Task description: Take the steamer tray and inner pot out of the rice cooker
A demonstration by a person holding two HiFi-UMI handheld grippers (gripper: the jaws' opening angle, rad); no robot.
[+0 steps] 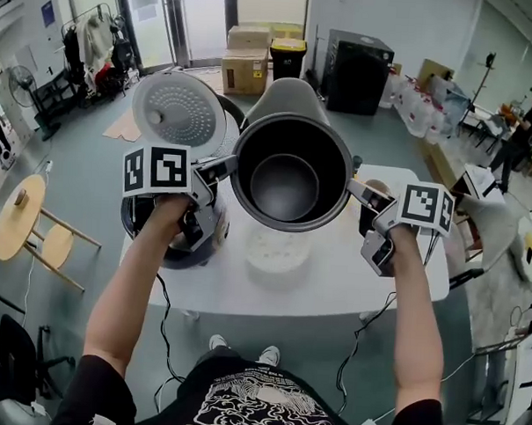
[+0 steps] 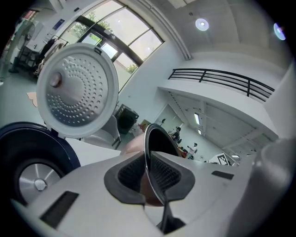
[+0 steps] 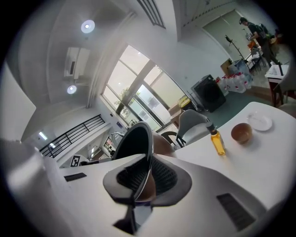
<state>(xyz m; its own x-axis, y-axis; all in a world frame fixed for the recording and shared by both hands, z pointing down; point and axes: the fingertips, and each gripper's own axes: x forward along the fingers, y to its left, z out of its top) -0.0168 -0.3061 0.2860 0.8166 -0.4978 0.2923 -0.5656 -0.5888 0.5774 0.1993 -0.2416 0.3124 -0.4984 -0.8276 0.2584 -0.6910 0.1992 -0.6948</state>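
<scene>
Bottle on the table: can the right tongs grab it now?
Probably not yet. The right tongs are shut on the rim of the inner pot, so they're busy; nothing else seems to block the bottle.

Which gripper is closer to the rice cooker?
Left. The left gripper clamps the inner pot right beside the rice cooker; the right gripper clamps the pot's opposite side.

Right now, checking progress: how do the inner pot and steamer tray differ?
The inner pot is dark and deep; the steamer tray is pale and looks shallow. The pot hangs clamped at its rim by the left gripper and right gripper; the tray lies on the table. Both are round and out of the cooker.
</scene>
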